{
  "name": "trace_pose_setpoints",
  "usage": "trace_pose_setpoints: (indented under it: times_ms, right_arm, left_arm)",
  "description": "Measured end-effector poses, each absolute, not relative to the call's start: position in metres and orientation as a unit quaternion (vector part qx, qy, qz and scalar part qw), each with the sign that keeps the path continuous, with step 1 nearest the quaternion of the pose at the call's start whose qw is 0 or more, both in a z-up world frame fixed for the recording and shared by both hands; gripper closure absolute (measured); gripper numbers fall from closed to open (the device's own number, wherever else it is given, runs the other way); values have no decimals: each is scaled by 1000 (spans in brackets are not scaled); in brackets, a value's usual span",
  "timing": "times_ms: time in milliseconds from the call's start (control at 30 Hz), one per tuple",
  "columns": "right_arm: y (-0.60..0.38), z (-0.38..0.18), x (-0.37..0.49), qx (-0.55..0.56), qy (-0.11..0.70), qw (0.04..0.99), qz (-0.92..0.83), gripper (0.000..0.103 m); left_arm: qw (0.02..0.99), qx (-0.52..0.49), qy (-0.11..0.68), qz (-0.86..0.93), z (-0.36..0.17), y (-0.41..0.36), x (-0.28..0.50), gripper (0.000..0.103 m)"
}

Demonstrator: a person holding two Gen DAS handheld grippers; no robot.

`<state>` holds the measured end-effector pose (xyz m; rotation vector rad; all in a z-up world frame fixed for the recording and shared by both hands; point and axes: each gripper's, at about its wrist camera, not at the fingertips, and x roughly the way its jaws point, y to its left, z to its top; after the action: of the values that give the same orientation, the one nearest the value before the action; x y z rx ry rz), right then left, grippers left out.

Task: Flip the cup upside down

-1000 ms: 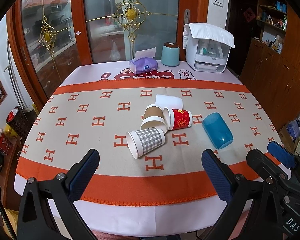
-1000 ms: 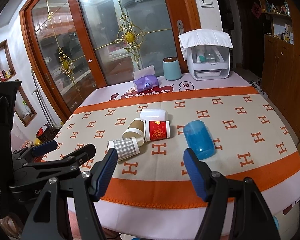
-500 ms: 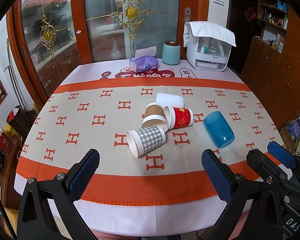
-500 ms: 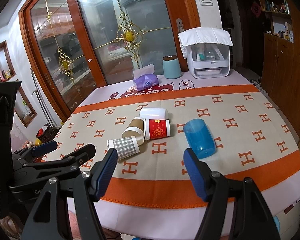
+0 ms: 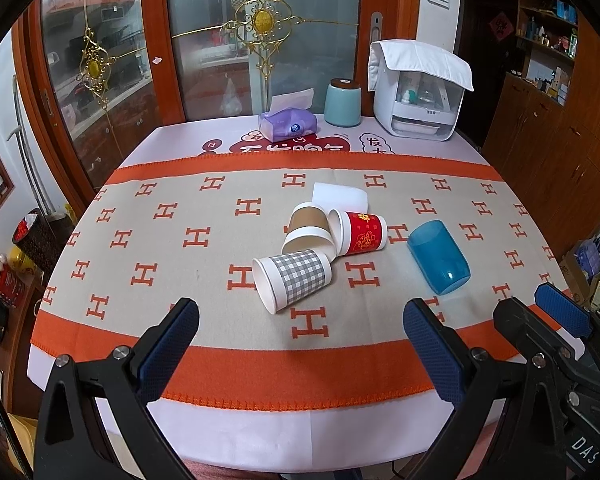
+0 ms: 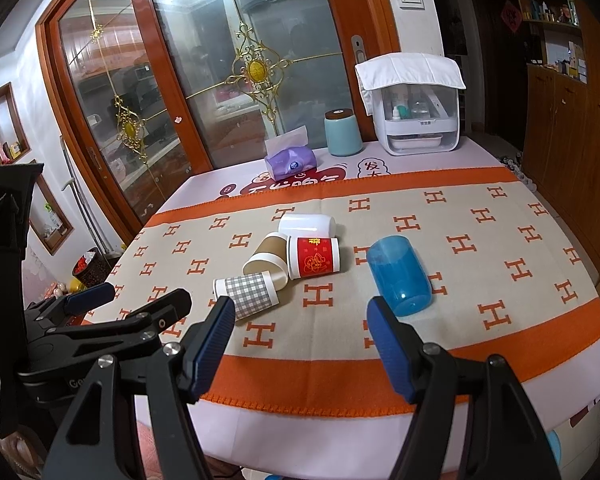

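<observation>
While both grippers hover over the near table edge, five cups lie on their sides mid-cloth. Blue plastic cup (image 6: 399,276), smooth and translucent, sits right of the cluster, long axis running near-far, closed base toward us. Checked paper cup (image 5: 294,278) points its mouth left and near; brown paper cup (image 5: 308,229), red paper cup (image 5: 358,231) and white cup (image 5: 340,196) crowd behind. Left gripper (image 5: 298,352): jaws spread wide, nothing held. Right gripper (image 6: 300,340): likewise spread (ribbed blue pads). Only the right view shows the left gripper's whole black frame; woven blanket (image 5: 160,248) underneath.
</observation>
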<state>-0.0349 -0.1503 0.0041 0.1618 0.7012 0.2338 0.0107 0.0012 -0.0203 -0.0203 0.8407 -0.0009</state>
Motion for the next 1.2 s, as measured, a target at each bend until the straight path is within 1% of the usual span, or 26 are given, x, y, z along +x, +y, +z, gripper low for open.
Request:
trace_pose_setpoints:
  times_ms: [300, 567, 700, 867, 1033, 1200]
  right_arm:
    - [-151, -2, -31, 80, 350, 926, 114, 34]
    - [-145, -14, -8, 81, 381, 915, 107, 34]
    - [-145, -24, 12, 97, 413, 899, 112, 34]
    - [-147, -34, 36, 117, 438, 884, 111, 34]
    - [-149, -48, 66, 166, 474, 857, 118, 34]
    - [-147, -68, 95, 216, 512, 822, 126, 34]
  left_arm:
    - [908, -14, 419, -2, -23, 2, 20, 2]
    - [903, -7, 429, -16, -31, 4, 41, 2]
    - [901, 30, 432, -29, -35, 3, 59, 1]
    - [895, 100, 431, -46, -39, 4, 88, 1]
    - [864, 157, 469, -91, -57, 5, 128, 1]
    - [827, 179, 516, -131, -86, 2, 162, 1]
